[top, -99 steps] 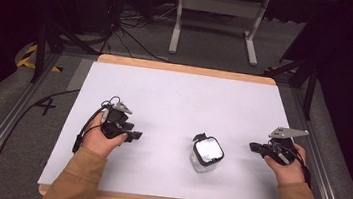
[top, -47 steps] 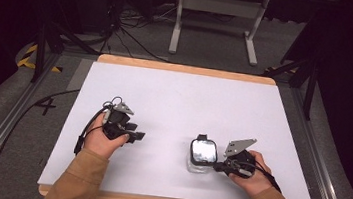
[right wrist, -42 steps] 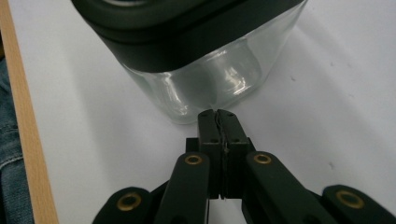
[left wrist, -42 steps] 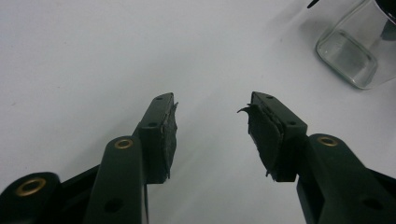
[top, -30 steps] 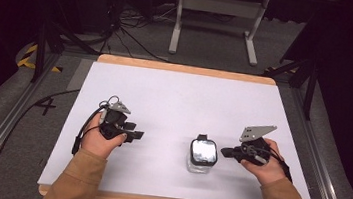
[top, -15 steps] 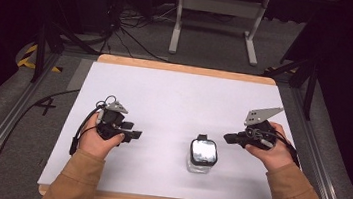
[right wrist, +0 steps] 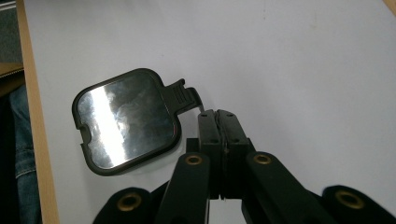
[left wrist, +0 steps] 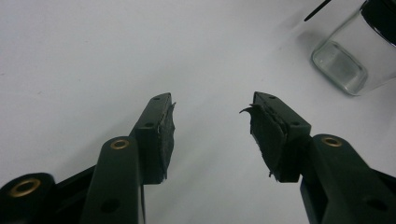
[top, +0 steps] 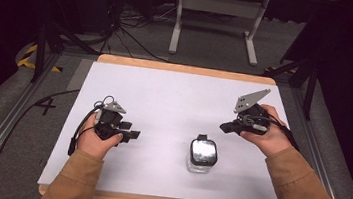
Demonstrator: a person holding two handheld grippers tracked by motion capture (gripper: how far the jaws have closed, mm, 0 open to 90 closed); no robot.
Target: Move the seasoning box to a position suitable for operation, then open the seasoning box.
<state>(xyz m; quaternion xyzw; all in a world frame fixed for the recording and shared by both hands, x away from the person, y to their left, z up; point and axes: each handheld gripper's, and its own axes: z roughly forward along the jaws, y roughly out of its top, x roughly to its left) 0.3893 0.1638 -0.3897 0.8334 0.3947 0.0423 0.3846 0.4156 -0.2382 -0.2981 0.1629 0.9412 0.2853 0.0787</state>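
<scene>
Jar lid [right wrist: 126,120] glossy, body [left wrist: 348,60] clear glass

Left claw [left wrist: 212,128] gapes wide; right claw [right wrist: 218,116] is pressed closed, empty.

Open table [top: 175,94] — lone jar [top: 203,155] mid-front

**Surroundings: table and floor**

Table [top: 174,99]: white top, with a wood rim [top: 183,69] exposed along the far and near edges. Floor [top: 345,149]: grey carpet on all sides. A white two-legged stand [top: 219,6] is on the floor beyond the far edge. Black cables [top: 131,34] lie loose to the left of the stand. Yellow-and-black tape [top: 31,55] is at the far left. A black "4" [top: 45,106] is marked on the floor beside the table's left edge. A metal rail [top: 5,125] runs alongside the left edge.
</scene>
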